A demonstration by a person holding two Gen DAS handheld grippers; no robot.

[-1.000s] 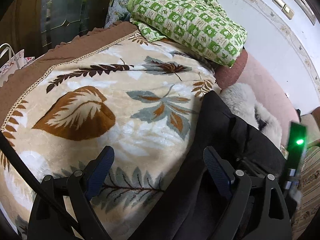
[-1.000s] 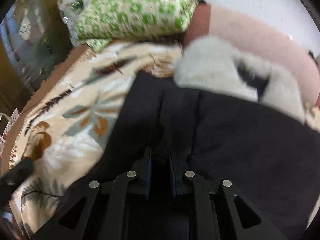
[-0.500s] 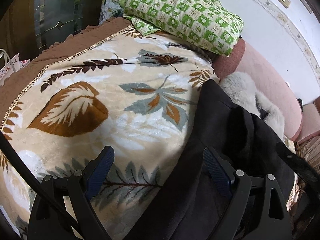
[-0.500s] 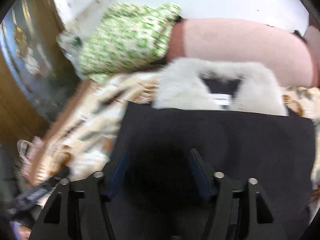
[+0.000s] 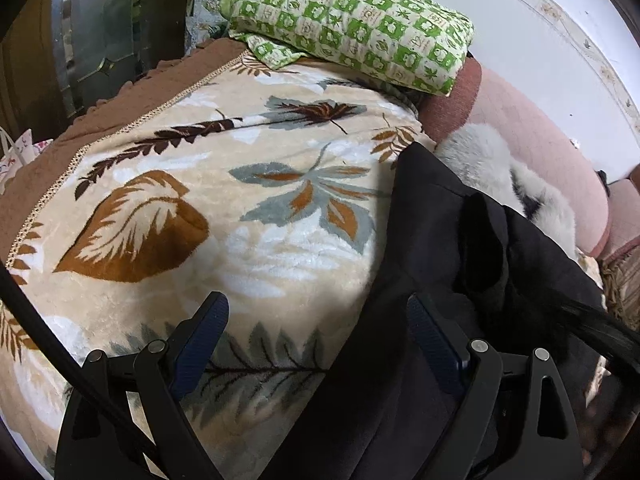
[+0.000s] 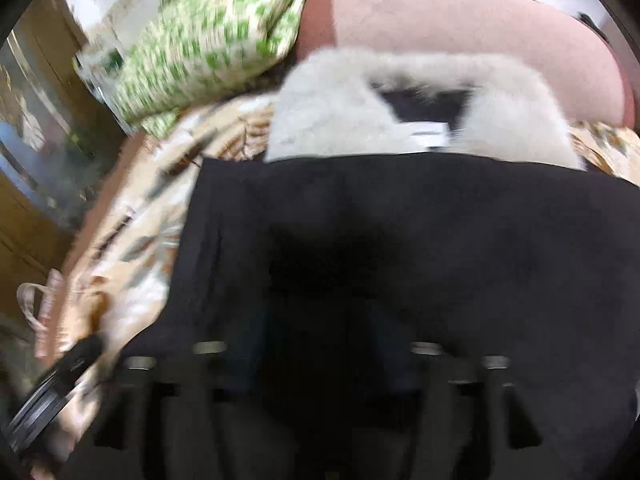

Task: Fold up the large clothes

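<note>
A large black coat (image 5: 448, 248) with a white fur collar (image 5: 492, 164) lies on a leaf-patterned blanket (image 5: 208, 184). My left gripper (image 5: 316, 332) is open and empty, low over the coat's left edge, one finger over the blanket and one over the black cloth. In the right wrist view the coat (image 6: 420, 232) is spread flat with the fur collar (image 6: 340, 104) at its far end. My right gripper (image 6: 320, 344) is blurred above the black cloth; its jaws stand wide apart and hold nothing.
A green checked folded quilt (image 5: 352, 20) lies at the bed's far end. A pink bolster (image 5: 540, 148) runs along the wall behind the coat. A dark wardrobe (image 5: 100, 32) stands left of the bed. A patterned bag (image 5: 20, 152) sits at the far left.
My right gripper was shut on a fold of the black coat, then opened and let it go, and has pulled back. The left gripper has stayed open, shifting slightly.
</note>
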